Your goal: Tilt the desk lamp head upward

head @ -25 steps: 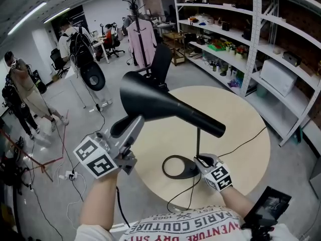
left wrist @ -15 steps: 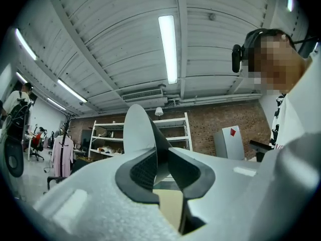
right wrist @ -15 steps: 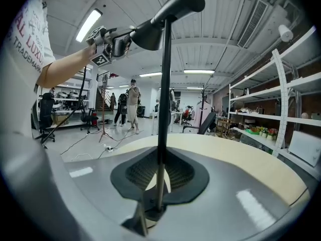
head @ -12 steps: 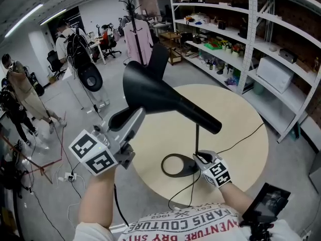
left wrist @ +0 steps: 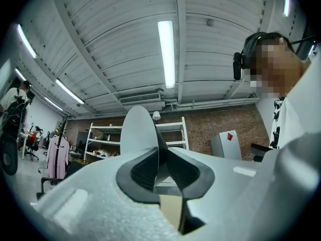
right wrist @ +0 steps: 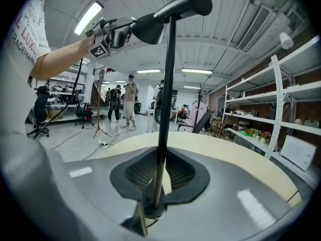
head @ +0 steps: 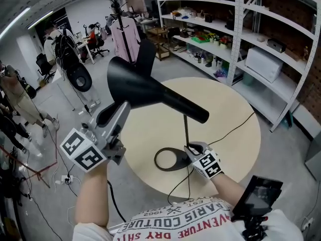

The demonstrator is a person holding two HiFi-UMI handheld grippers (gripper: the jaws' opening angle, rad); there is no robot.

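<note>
Head view: we are raising the lamp shade (head: 133,82) slightly higher, the left gripper (head: 123,107) tightening on its rim and the right gripper (head: 189,147) loosening slightly while gripping the pole (head: 186,129).

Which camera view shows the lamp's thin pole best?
The right gripper view: the pole runs full length from base to lamp head. The head view shows only a short stretch under the lamp head. The left gripper view misses it.

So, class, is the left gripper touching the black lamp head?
Touching. The left gripper view shows the thin rim of the lamp head pinched between the pads of the left gripper, with no gap; its jaws have just been closing on it.
</note>
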